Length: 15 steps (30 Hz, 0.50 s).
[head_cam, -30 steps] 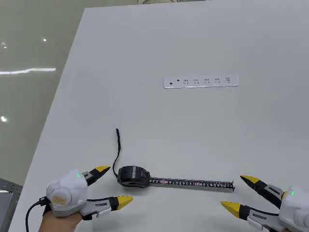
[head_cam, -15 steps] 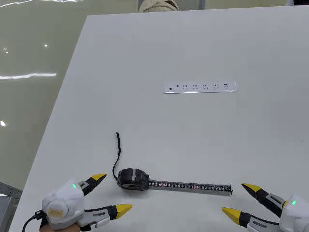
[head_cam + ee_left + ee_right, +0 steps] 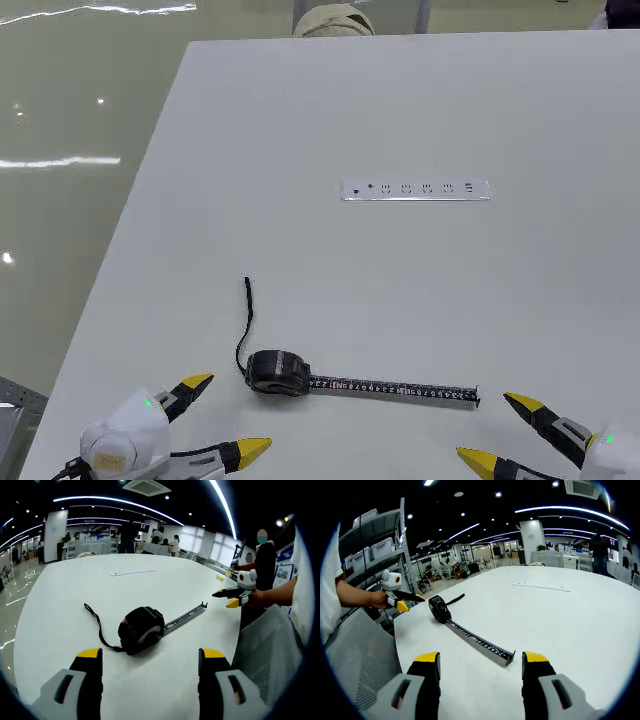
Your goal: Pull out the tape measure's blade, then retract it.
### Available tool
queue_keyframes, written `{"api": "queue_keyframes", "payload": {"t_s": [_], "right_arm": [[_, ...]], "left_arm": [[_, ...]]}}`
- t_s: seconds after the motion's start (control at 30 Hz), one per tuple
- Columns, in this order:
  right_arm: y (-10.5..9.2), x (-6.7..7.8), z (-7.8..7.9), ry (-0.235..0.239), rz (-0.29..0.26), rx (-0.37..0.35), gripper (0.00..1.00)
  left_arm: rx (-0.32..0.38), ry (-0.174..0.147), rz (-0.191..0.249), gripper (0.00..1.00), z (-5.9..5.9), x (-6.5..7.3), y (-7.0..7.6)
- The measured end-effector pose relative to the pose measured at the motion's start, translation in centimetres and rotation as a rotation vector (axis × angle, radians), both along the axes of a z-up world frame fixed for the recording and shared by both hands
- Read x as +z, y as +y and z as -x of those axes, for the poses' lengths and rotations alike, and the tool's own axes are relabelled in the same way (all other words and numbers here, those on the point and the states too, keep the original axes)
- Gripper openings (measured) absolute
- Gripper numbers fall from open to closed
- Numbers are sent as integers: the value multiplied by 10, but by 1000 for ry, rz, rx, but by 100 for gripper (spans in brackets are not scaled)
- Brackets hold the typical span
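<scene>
Looking down from the head view onto a broad white table (image 3: 400, 100), with a white power strip (image 3: 416, 190) flat near its middle. Well nearer, close to the near edge, the tape measure (image 3: 277, 372): black case on the table, blade (image 3: 395, 390) extended flat toward the right, black wrist strap (image 3: 246, 320) trailing off toward the far side. Flanking it, the left gripper (image 3: 233, 412) near the case and the right gripper (image 3: 490, 429) just past the blade's end hook, both apart from the tape.

Through the left gripper view, out past the table edge to an open hall with ceiling lights, desks and a standing person (image 3: 265, 565). Through the right gripper view, to shelving with bins (image 3: 375, 545) behind a bare arm (image 3: 355, 597).

On the left: spread wide, gripping nothing, touching nothing, with the case just ahead in line with the gap. On the right: likewise wide apart and empty, with the blade's hook just ahead between the yellow tips.
</scene>
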State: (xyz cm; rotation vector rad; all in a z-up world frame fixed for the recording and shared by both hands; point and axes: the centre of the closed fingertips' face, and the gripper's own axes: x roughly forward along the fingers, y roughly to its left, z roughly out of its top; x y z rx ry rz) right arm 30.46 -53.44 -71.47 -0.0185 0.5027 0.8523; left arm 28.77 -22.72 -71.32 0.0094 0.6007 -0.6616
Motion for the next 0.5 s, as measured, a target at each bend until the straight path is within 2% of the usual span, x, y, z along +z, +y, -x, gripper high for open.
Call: {"api": "queue_keyframes", "payload": {"t_s": [0.27,0.5], "right_arm": [[0,3,6,-15,-5,-19,68],[-2,3,15,-19,-4,-33,69]], "left_arm": [[27,16,14,79,10,-4,4],[38,11,17,80,16,-3,4]]}}
